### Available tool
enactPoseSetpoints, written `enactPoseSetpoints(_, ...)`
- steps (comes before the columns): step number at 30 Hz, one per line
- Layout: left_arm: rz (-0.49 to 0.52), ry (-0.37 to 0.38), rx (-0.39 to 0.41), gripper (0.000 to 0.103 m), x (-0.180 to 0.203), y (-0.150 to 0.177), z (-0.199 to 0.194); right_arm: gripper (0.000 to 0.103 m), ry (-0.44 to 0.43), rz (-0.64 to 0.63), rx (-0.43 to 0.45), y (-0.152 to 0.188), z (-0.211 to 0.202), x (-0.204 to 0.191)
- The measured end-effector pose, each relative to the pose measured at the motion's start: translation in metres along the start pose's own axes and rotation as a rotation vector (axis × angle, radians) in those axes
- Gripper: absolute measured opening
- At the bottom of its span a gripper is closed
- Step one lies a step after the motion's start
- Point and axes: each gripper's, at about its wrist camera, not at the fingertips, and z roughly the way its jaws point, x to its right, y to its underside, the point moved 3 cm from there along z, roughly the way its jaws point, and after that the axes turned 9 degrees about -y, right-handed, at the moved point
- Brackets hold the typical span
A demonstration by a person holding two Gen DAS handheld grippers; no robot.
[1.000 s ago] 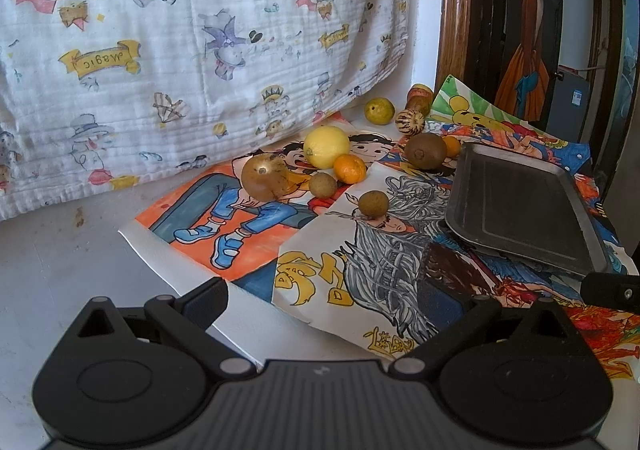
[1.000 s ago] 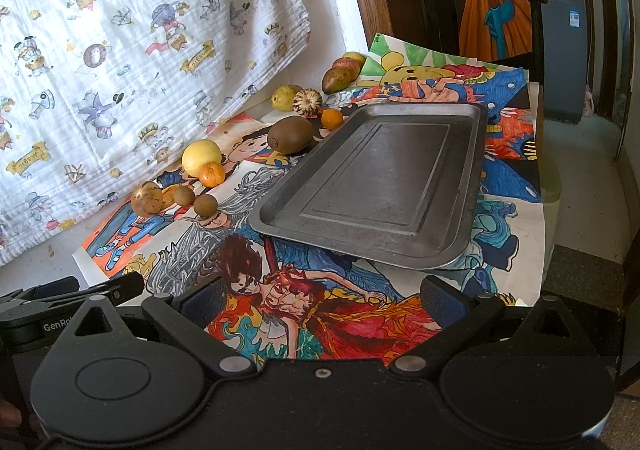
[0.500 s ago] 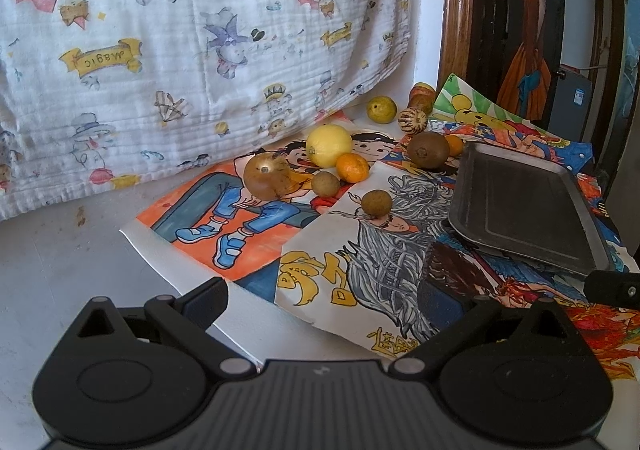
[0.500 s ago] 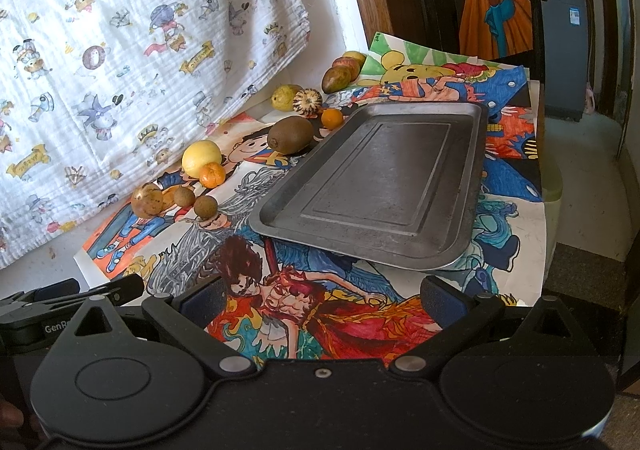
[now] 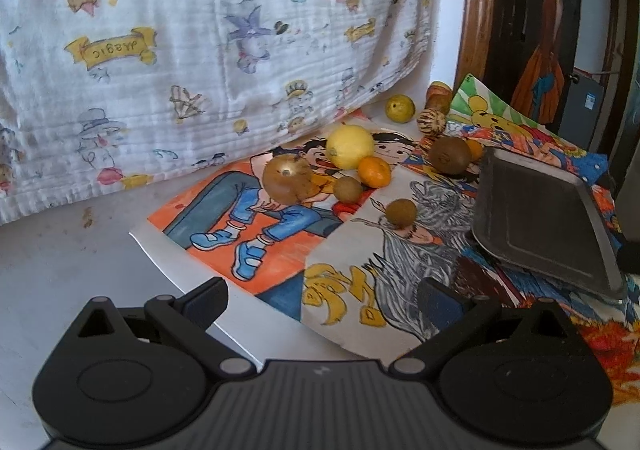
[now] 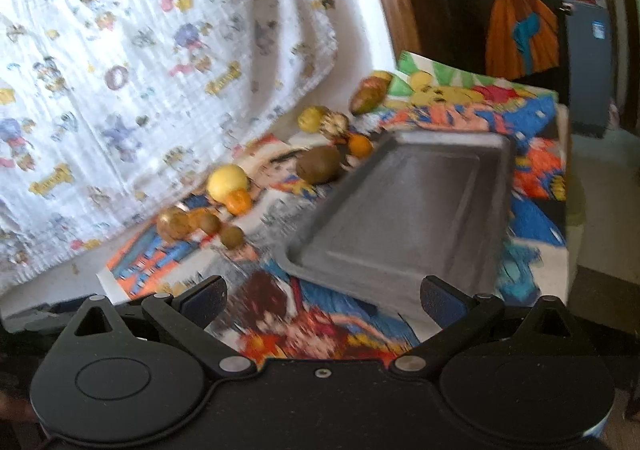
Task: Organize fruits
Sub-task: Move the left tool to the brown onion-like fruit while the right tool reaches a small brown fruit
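Closing in on the fruit, you are bringing both cameras nearer than they were a second ago: the fruit is showing larger in the left wrist view, and the right wrist view is smearing with motion, so that hand is swinging fast just now.

Your left hand-held gripper (image 5: 322,300) is standing released, its jaws spread wide with nothing between them, and your right hand-held gripper (image 6: 322,300) is doing the same.

Taking the grey tray (image 5: 560,218) as your landmark, it is lying bare on the drawings that cover the surface. Every fruit is sitting left of the tray or beyond its far left corner: the small brown fruit (image 5: 401,213) is lying nearest its left edge, the kiwi (image 5: 449,155) just off its far left corner, the tangerine (image 5: 373,172) and the lemon (image 5: 349,146) farther left, and the big brown fruit (image 5: 286,178) farthest left.

Nothing is organized yet. You are likely beginning the first reach, and the small brown fruit looks the easiest start for your left hand.
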Motion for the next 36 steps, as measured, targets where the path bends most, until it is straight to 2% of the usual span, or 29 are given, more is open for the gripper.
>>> enactPoseSetpoints(7,-0.028,-0.037,0.015,0.103,-0.024,-0.03,0.006,0.103,-0.129,-0.092,0.056,-0.058,0.005,-0.028)
enactPoseSetpoints(11,-0.033,-0.058,0.025,0.103,-0.039,-0.047,0.011,0.103,-0.171,-0.207,0.101,-0.085,0.015,-0.046)
enactPoseSetpoints(15,-0.027,-0.065,0.031,0.103,-0.048,-0.061,0.02,0.103,-0.18,-0.364,0.096,-0.099,0.041,-0.058)
enactPoseSetpoints(20,-0.022,-0.038,0.038,0.103,-0.049,-0.073,0.038,0.103,-0.202,-0.515,0.032,-0.092,0.077,-0.064)
enactPoseSetpoints(26,-0.016,0.009,0.026,0.103,-0.039,-0.078,0.066,0.102,-0.208,-0.593,-0.074,-0.065,0.122,-0.064)
enactPoseSetpoints(30,-0.01,0.024,0.006,0.103,-0.032,-0.078,0.084,0.092,-0.218,-0.576,-0.134,-0.054,0.145,-0.059)
enactPoseSetpoints(36,-0.033,0.033,-0.022,0.101,-0.03,-0.078,0.102,0.084,-0.234,-0.566,-0.19,-0.044,0.168,-0.061)
